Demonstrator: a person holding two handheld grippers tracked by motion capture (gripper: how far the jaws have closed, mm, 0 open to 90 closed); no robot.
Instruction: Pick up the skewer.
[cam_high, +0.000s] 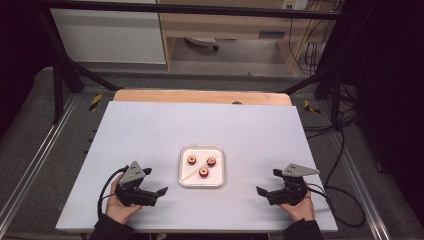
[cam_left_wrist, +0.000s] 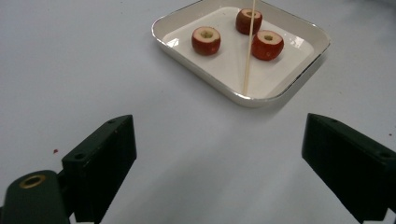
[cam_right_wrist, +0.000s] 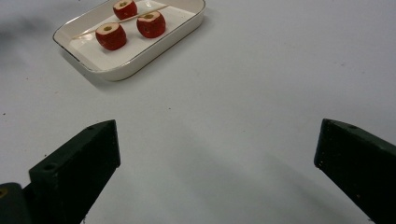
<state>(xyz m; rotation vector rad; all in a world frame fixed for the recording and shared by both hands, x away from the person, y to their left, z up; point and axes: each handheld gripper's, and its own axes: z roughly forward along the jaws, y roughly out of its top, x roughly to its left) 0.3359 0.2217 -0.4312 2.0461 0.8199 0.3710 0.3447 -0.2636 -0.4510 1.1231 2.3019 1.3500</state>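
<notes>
At the middle of the table (cam_high: 150, 125) sits a white tray (cam_high: 218, 150) with three cored red fruit pieces (cam_high: 204, 172) and a thin wooden skewer (cam_high: 192, 174) lying slantwise across its floor. I hold my left gripper (cam_high: 156, 191) near the table's front edge, off to the tray's left, and my right gripper (cam_high: 264, 191) matching it on the other side; both are well apart from the tray and both have their jaws spread wide with nothing between them. Judging from how things lie, the work looks to be threading the pieces onto the skewer, and none of it is done: the skewer is bare, all three pieces (cam_left_wrist: 206, 40) rest loose in the tray (cam_left_wrist: 299, 70), and neither gripper has touched anything. Everything is left, starting with picking up the skewer (cam_left_wrist: 247, 60). Each piece is a small squat round with glossy red skin and a pale cut top with a hole bored through the centre, standing hole-up. From my right gripper view two pieces (cam_right_wrist: 111, 35) lie on the near side of the skewer (cam_right_wrist: 121, 21) and one beyond it. The skewer's end reaches almost to the tray's corner, and I cannot tell whether any piece touches it.
</notes>
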